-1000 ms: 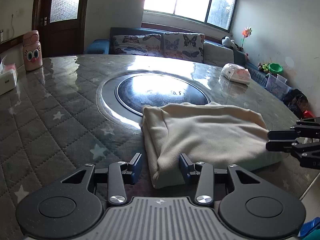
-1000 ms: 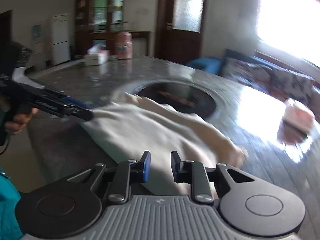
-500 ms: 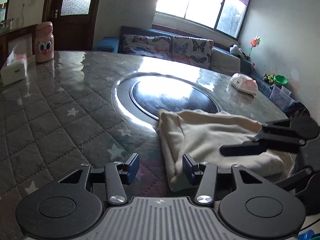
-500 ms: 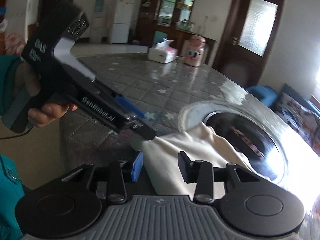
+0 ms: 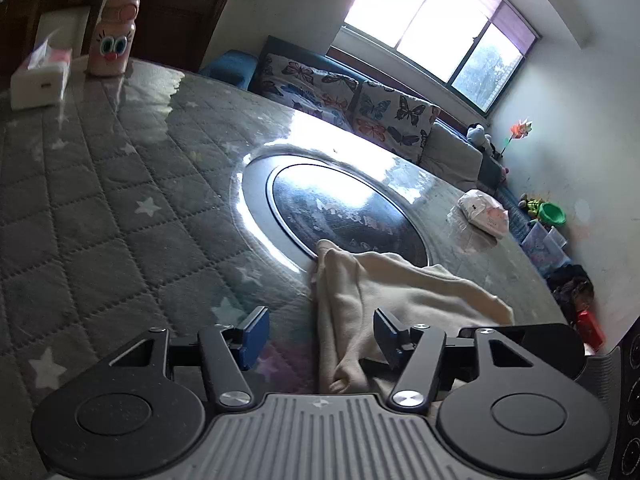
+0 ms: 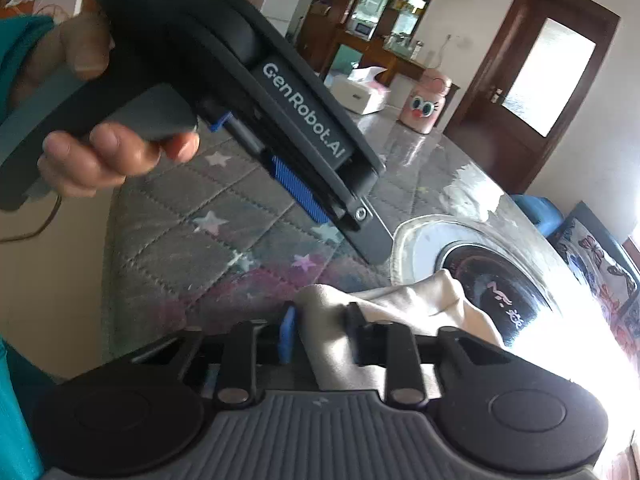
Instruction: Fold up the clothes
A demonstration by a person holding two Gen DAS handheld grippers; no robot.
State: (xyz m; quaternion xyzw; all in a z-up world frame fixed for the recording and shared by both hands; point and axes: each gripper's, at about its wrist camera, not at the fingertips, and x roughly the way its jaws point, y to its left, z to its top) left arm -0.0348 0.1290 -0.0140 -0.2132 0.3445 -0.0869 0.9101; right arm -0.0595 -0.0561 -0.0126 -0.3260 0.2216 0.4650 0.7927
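Observation:
A folded cream garment lies on the grey quilted table cover, partly over the round dark inset. My left gripper sits at the garment's near left edge. Its jaws are opening, and the cloth's edge lies loose between them, nearer the right finger, with neither pad pressing. In the right wrist view my right gripper is closing, and a bunched corner of the cream garment fills the gap between its pads. The left gripper, held by a hand, hangs close above and to the left.
A pink bottle with cartoon eyes and a white tissue box stand at the table's far left. A plastic packet lies at the far right. The round inset fills the table's middle. A butterfly-print sofa stands behind.
The right gripper swung over to the garment's near corner and closed on it. The left gripper's jaws widened and it rolled, with the cloth slack between them. The two grippers came close together.

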